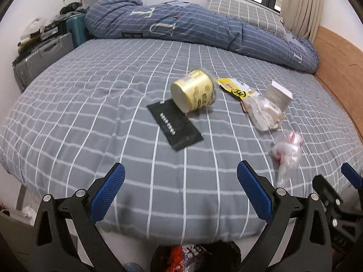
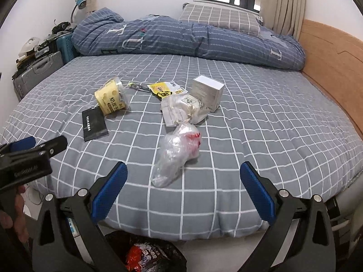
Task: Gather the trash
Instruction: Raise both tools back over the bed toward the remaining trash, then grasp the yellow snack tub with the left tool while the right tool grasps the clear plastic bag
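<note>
Trash lies in a loose cluster at the centre of both views, on a bed with a grey, white-checked sheet [image 2: 261,136]. Crumpled clear plastic bag with red contents [image 2: 179,151], lower centre of the right wrist view, nearest the camera. Beyond it, touching: a clear packet of pale contents [image 2: 181,111], a white rectangular carton [image 2: 207,93] and a yellow printed wrapper [image 2: 162,89]. To the left: a yellow cylindrical tub [image 2: 112,98] on its side, partly overlapping a flat black sachet [image 2: 94,124]. Left tongs [image 1: 181,192] and right tongs [image 2: 183,192]: blue-padded jaws spread wide, gripping nothing, both near the bed's front edge. Bottom centre: a black-lined bin of coloured wrappers [image 2: 145,256]. Top of frame: a rolled blue striped quilt [image 2: 181,40].
</note>
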`<state>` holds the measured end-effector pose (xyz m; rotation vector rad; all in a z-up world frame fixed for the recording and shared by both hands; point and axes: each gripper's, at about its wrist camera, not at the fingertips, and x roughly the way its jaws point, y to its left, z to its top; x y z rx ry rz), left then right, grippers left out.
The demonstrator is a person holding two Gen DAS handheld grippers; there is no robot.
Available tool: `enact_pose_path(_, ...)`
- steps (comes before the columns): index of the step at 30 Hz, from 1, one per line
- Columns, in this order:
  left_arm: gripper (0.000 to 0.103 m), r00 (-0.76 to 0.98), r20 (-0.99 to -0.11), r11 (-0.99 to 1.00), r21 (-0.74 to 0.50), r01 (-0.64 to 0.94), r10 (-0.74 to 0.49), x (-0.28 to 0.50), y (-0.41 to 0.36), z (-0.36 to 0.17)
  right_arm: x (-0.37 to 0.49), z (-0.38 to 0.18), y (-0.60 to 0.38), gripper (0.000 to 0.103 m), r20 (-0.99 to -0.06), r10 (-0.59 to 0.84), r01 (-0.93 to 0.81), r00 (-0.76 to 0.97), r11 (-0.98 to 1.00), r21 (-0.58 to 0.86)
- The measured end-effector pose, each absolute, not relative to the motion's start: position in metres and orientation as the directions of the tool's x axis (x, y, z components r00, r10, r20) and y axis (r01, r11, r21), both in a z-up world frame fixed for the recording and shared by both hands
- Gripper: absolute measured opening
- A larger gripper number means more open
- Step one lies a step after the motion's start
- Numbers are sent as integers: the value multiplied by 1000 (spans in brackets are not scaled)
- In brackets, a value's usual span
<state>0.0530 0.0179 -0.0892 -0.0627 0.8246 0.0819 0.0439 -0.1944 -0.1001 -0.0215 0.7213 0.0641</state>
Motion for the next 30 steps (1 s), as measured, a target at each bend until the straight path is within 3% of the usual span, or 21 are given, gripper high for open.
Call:
enact_pose_path(17, 97, 677, -733, 996, 15, -87, 70, 175, 0, -107, 125, -127, -211, 95, -730, 82, -58, 678, 997, 58)
enact_pose_path(30, 97, 661, -744, 993, 36, -110, 100, 232, -11, -123, 143, -143, -208, 81, -774, 139, -99, 618, 990, 100)
